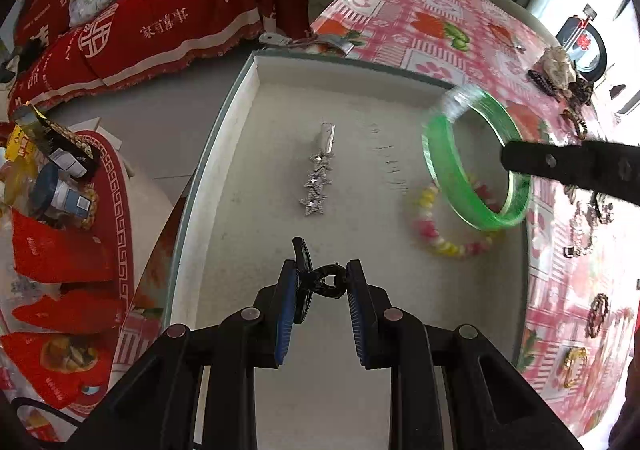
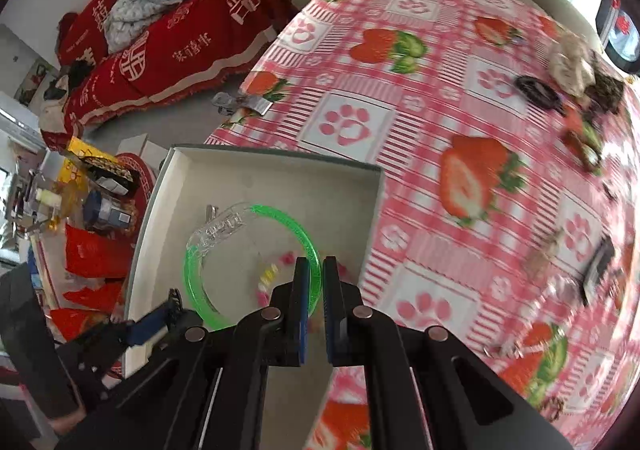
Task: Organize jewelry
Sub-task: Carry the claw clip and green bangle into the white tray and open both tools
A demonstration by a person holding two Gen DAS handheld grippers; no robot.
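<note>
A shallow white box [image 1: 256, 98] lies on the strawberry tablecloth; it also shows in the right wrist view [image 2: 376, 202]. Inside lie a silver star hair clip [image 1: 318, 178] and a pink-yellow bead bracelet [image 1: 444, 246]. My left gripper [image 1: 322, 278] is shut on a small black hair claw [image 1: 320, 282] just above the box floor. My right gripper [image 2: 316, 266] is shut on a green and clear bangle [image 2: 208, 274] and holds it tilted over the box's right part; the bangle [image 1: 472, 162] and the right gripper's finger [image 1: 568, 166] show in the left wrist view.
More jewelry lies scattered on the tablecloth [image 2: 460, 110] to the right: dark hair ties [image 1: 596, 314], a cream scrunchie [image 1: 556, 64], gold pieces [image 1: 572, 366]. A red-covered sofa [image 1: 140, 18] and a stool with red packets [image 1: 60, 250] stand to the left.
</note>
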